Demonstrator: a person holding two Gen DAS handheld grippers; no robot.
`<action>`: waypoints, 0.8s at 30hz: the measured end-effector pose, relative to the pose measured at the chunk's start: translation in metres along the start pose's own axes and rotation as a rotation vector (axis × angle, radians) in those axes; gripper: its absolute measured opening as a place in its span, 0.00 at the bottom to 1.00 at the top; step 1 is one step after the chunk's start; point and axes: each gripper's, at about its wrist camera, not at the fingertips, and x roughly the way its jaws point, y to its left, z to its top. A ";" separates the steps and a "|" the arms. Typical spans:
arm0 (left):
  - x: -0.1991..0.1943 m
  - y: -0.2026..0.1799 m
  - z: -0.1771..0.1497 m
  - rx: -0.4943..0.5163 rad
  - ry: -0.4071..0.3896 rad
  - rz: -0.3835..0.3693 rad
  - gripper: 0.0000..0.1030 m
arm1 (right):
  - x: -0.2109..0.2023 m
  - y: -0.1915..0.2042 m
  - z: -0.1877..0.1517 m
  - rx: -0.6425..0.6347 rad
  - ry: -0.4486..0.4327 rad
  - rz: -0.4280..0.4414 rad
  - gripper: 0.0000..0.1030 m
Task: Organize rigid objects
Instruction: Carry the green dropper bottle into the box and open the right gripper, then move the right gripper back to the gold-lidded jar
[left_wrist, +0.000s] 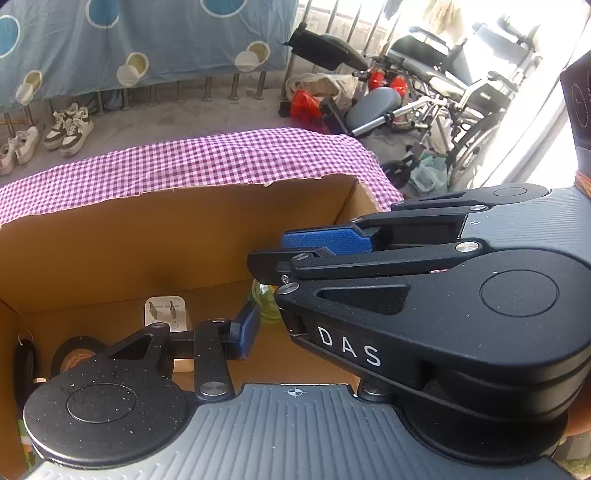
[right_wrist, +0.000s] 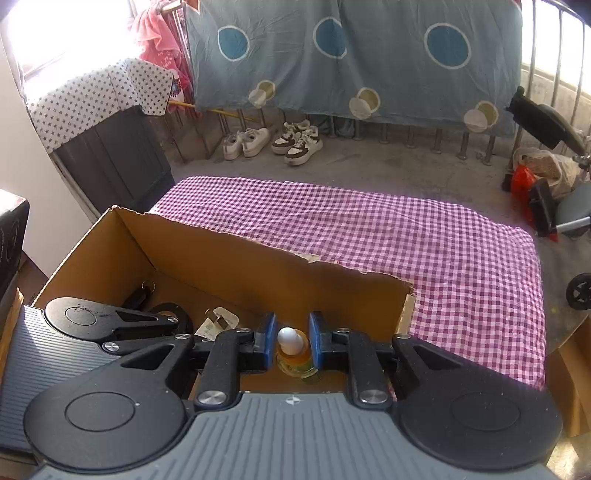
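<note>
My right gripper (right_wrist: 293, 339) is shut on a small bottle (right_wrist: 295, 354) of yellow liquid with a white cap. It holds the bottle low inside the cardboard box (right_wrist: 221, 258), near the box's right end. In the left wrist view the right gripper (left_wrist: 273, 254) crosses in from the right, and only a sliver of the bottle (left_wrist: 264, 301) shows under it. My left gripper (right_wrist: 177, 325) hangs over the box's left half. One of its fingers (left_wrist: 245, 328) stands well off centre with nothing against it; the other is hidden.
In the box lie a white charger plug (left_wrist: 164, 308), a black tape roll (left_wrist: 77, 350) and a black key fob (right_wrist: 138, 293). The box sits on a purple checked cloth (right_wrist: 443, 258). Shoes (right_wrist: 295, 144) and a wheelchair (left_wrist: 461, 85) stand on the floor beyond.
</note>
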 end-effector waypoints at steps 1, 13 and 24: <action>0.001 -0.001 0.001 0.003 0.002 0.000 0.44 | 0.000 0.002 0.000 -0.005 0.003 0.005 0.23; -0.039 -0.012 -0.004 0.050 -0.077 0.043 0.60 | -0.058 0.002 -0.007 0.107 -0.102 0.022 0.24; -0.154 -0.035 -0.075 0.110 -0.239 -0.002 0.87 | -0.182 0.049 -0.105 0.251 -0.363 0.091 0.47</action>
